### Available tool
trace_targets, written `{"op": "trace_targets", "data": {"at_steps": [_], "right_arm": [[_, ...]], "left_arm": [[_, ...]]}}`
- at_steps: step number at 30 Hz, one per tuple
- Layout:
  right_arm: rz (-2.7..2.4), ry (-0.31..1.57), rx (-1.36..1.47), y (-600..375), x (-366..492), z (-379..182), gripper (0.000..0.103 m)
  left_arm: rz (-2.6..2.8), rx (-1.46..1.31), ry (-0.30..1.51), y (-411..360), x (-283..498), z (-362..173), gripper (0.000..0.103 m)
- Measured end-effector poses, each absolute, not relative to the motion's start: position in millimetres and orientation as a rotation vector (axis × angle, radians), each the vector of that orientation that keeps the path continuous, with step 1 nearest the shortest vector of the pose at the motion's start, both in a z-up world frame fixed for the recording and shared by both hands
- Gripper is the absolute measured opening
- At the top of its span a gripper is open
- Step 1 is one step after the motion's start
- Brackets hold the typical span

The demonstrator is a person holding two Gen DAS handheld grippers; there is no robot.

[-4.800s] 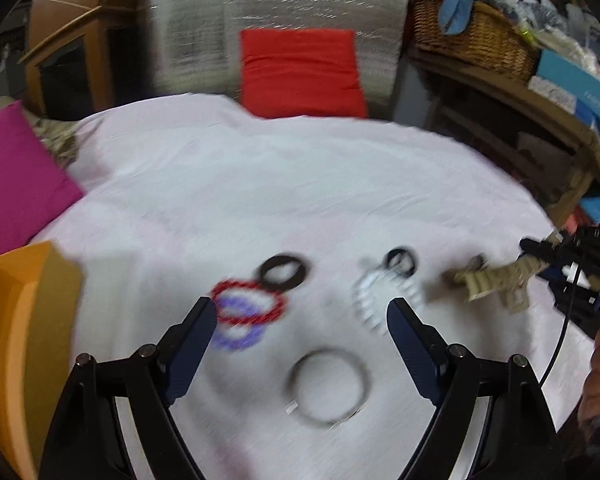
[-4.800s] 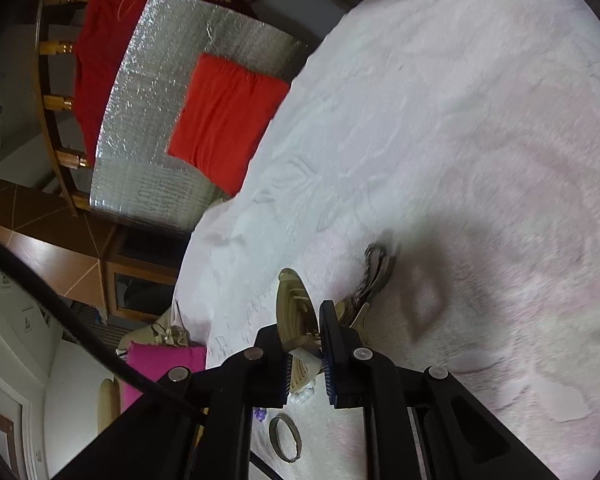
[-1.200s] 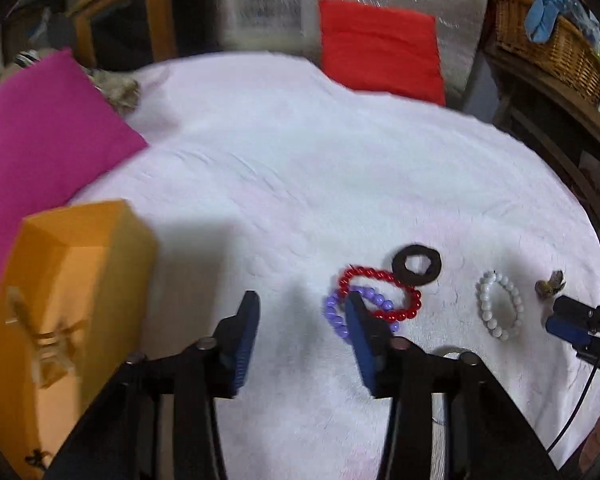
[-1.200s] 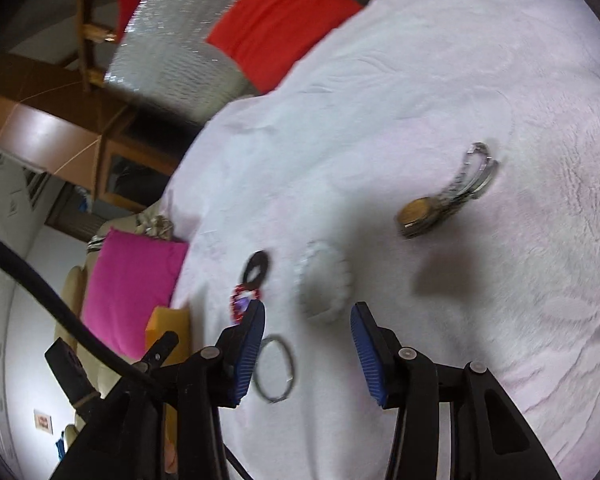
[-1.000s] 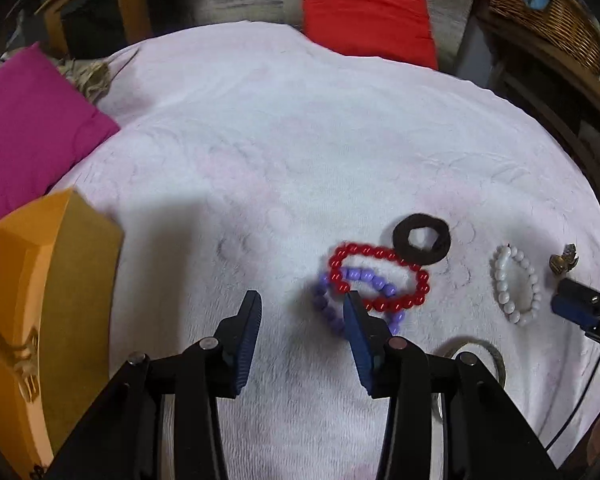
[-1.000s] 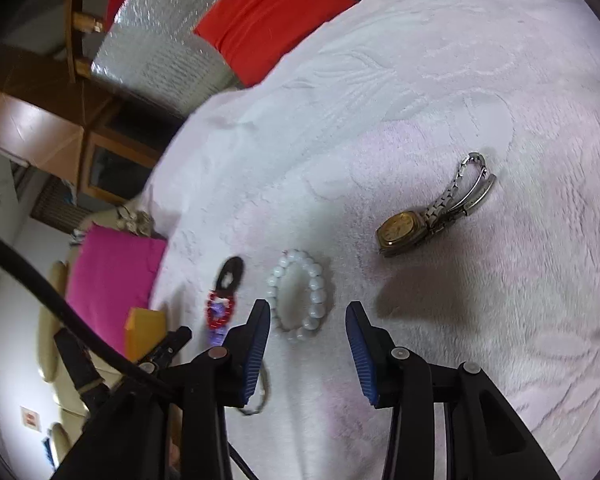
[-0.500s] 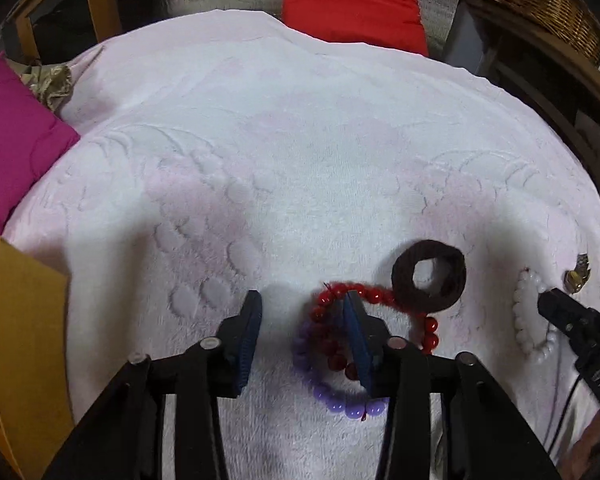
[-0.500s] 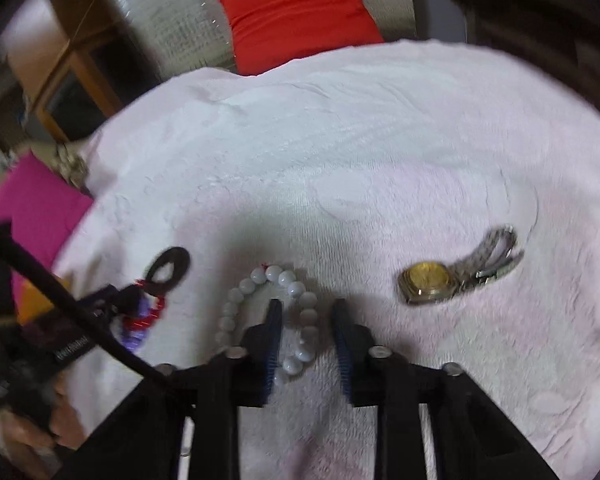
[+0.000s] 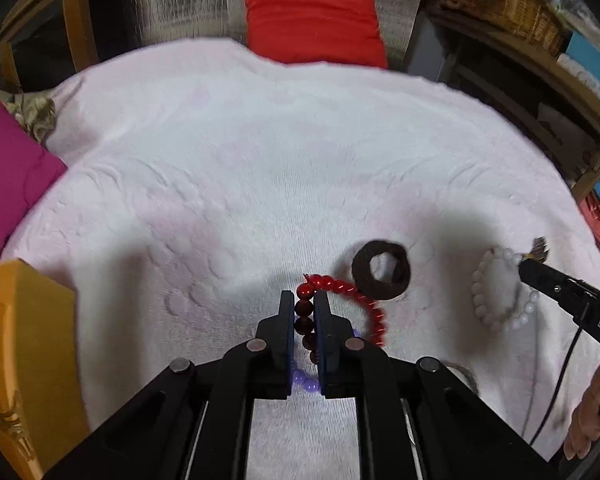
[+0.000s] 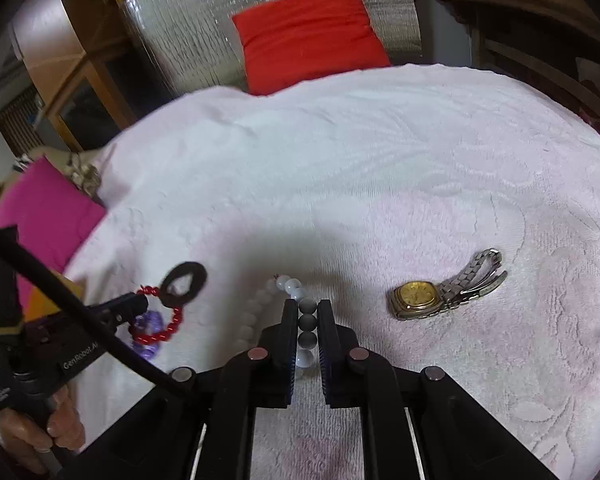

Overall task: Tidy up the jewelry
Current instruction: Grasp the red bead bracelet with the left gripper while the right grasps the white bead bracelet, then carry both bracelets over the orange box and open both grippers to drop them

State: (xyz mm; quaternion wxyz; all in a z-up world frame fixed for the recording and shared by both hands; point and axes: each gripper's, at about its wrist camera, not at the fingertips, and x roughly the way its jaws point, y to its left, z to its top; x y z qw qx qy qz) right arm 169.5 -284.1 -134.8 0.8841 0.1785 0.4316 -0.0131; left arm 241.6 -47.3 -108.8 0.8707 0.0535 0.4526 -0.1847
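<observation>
Left tongs: your left gripper (image 9: 304,300) has just been closing, and its two blue pads now pinch the red bead bracelet (image 9: 342,304) by the string of beads running between them.
Red bracelet: the free part of it curves off to the right of your left tips, and its far end lies just beside the dark ring.
Purple bracelet: the purple bead bracelet (image 9: 306,380) shows only as a few beads low between your left fingers, behind the pinch; from the right wrist view it lies under the red loop, just beyond the left tips.
Dark ring: the dark ring (image 9: 381,270) rests on the cloth just ahead of and to the right of your left tips.
Right tongs: your right gripper (image 10: 307,308) has also just been closing, and its pads are clamped on the white bead bracelet (image 10: 296,292), several beads stacked in line between them.
White bracelet: the rest of it trails to the left of your right tips, blurred.
Watch: the gold-faced watch (image 10: 440,292) with its metal band lies on the cloth to the right of your right tips, near but apart.
Orange box: the orange box (image 9: 24,360) stands well to the left of your left tongs.
Surface: everything lies on the white cloth (image 9: 260,160).
Hands: your left hand (image 10: 40,428) grips the left handle low in the right wrist view.
</observation>
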Motion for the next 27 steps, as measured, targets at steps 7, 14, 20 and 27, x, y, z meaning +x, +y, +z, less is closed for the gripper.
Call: {"op": "trace_targets", "data": {"at_steps": [7, 14, 20, 27], "right_arm": [[0.056, 0.814, 0.459, -280, 152, -112, 0.011], [0.151, 0.767, 0.499, -262, 145, -97, 0.011], [0.217, 0.735, 0.573, -254, 142, -90, 0.011], [0.299, 0.731, 0.597, -216, 145, -80, 0.011]], "left_arm": [[-0.403, 0.09, 0.839, -31, 211, -70, 0.009], [-0.398, 0.066, 0.795, -7, 193, -48, 0.009], [-0.384, 0.034, 0.762, 14, 184, -39, 0.009], [-0.318, 0.023, 0.704, 54, 158, -16, 0.009]]}}
